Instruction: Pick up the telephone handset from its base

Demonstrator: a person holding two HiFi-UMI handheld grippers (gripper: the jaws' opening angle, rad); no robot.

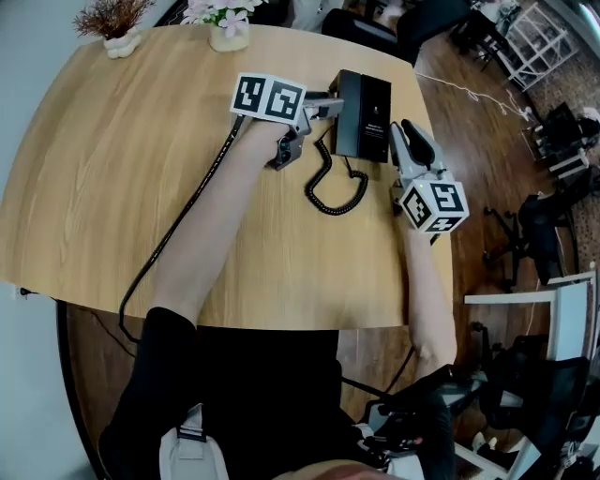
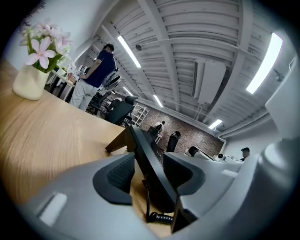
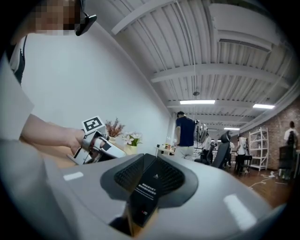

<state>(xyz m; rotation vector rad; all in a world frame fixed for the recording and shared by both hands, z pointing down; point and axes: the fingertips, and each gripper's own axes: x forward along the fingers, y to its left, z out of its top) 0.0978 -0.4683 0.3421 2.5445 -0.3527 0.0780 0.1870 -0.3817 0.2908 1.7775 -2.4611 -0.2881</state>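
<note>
A black telephone [image 1: 366, 112] stands tilted on the wooden table [image 1: 112, 187], and its coiled cord [image 1: 336, 192] trails toward me. I cannot tell the handset from the base. My left gripper [image 1: 323, 108] reaches the phone's left side. In the left gripper view its jaws [image 2: 147, 173] are open, with the phone's black edge [image 2: 143, 154] between the pads and gaps on both sides. My right gripper [image 1: 401, 131] sits at the phone's right edge. In the right gripper view the labelled black phone [image 3: 145, 187] fills the narrow gap between that gripper's [image 3: 147, 183] parted pads.
Two small pots stand at the table's far edge: a dried plant [image 1: 112, 23] and white flowers [image 1: 228, 23], the flowers also in the left gripper view [image 2: 33, 70]. A black cable [image 1: 178, 225] runs from the left gripper toward me. Office chairs [image 1: 544, 225] stand off the table's right edge.
</note>
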